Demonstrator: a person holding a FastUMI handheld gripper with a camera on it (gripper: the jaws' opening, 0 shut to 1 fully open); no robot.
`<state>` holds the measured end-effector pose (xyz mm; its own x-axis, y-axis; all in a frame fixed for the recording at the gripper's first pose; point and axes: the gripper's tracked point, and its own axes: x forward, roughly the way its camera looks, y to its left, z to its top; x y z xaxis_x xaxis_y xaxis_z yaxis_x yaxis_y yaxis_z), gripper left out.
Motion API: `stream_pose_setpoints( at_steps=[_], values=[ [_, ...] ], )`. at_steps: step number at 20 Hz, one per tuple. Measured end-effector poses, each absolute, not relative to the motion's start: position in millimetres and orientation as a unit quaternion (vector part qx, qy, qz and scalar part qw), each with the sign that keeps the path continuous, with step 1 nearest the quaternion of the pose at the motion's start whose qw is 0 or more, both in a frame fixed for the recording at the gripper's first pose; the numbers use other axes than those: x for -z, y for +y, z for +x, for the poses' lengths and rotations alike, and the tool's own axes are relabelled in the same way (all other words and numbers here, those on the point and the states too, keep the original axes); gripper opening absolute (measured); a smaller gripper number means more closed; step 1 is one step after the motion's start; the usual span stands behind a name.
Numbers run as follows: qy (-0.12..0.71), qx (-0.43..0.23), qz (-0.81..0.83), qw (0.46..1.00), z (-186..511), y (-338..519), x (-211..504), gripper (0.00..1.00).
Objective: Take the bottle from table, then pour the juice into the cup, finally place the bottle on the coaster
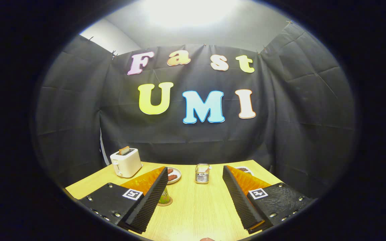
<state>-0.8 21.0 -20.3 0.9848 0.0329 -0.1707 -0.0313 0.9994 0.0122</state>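
step: bottle (164, 197) stands on the coaster (165, 202), so the last placing looks done | gripper (193, 197): released, fingers wide, holding nothing | bottle at ten o'clock, half behind left finger; cup (202, 173) at twelve | next: back straight away without clipping it

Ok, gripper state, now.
Gripper: open, fingers wide apart, nothing between them; bare table in the gap.
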Motion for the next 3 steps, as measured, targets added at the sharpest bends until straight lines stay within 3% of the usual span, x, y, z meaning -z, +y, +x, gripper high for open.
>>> stream_pose_setpoints(
  at_steps=[3],
  values=[
    [0.081,-0.019,0.004,0.997,-2.2,21.3,21.3,0.99]
  ],
)
